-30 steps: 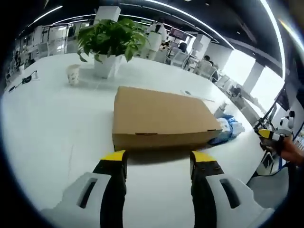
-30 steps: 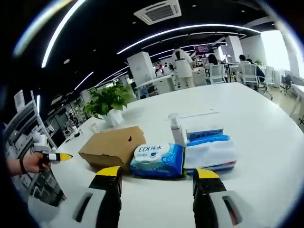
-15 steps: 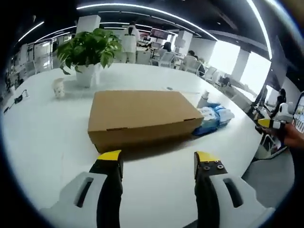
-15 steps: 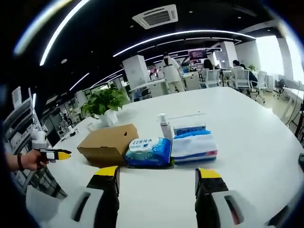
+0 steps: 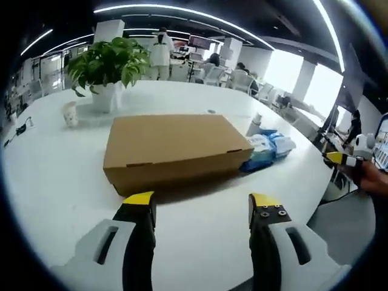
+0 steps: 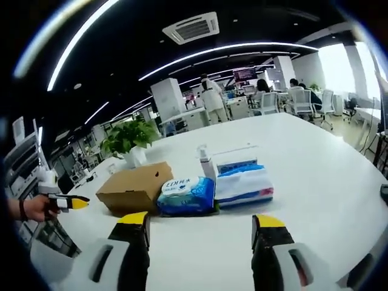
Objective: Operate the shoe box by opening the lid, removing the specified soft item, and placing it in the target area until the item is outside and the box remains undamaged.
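Your left hand-held gripper (image 5: pixel 201 203) is spread wide, its two yellow-tipped black jaws standing well apart above the white tabletop (image 5: pixel 54 182). Nothing sits between them and they touch nothing. Just ahead of the tips lies the flat brown cardboard shoe box (image 5: pixel 173 148), lid shut, its long front edge turned towards you and a dark shadow under that edge. Beside the box's right end you can see a blue-and-white soft pack of wipes (image 5: pixel 262 150), with a small white pump bottle (image 5: pixel 255 123) behind it. Farther back on the left stand a leafy green plant in a white pot (image 5: pixel 108 66) and a small pale paper cup (image 5: pixel 71 113), both well apart from the box.

Your right hand-held gripper (image 6: pixel 200 222) is equally wide apart, jaws empty and clear of the tabletop and of everything on it. In the right gripper view the shoe box sits at the left of the group, closed, and the wipes pack lies against its near corner. To the right of the wipes is a white soft tissue pack with a blue-and-red edge (image 6: pixel 244 185), and a blue-and-white carton (image 6: pixel 236 163) rests behind that.
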`<move>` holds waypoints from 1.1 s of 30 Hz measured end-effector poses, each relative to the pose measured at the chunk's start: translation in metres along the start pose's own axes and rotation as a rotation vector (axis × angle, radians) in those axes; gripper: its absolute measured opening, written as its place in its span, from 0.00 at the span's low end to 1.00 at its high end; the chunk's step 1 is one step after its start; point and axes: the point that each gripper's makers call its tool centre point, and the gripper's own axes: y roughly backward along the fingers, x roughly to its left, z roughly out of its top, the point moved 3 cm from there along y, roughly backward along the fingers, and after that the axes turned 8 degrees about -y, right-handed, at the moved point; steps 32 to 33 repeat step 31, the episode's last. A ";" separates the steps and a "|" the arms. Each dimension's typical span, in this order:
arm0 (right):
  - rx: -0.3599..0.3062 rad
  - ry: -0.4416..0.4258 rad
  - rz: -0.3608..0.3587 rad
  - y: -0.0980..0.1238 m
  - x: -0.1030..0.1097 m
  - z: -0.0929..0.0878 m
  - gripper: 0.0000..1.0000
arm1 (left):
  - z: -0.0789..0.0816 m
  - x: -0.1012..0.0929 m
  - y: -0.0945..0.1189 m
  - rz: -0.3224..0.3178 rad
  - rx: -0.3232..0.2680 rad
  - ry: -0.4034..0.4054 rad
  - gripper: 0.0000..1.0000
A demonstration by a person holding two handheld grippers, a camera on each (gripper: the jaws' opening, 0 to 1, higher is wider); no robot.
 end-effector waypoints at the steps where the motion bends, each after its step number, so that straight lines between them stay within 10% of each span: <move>1: 0.006 0.004 -0.003 0.000 0.000 -0.003 0.67 | -0.002 0.002 -0.002 0.000 0.001 -0.004 0.62; 33: -0.002 -0.040 0.002 0.002 -0.001 -0.005 0.67 | -0.005 0.002 0.003 0.006 -0.012 -0.001 0.62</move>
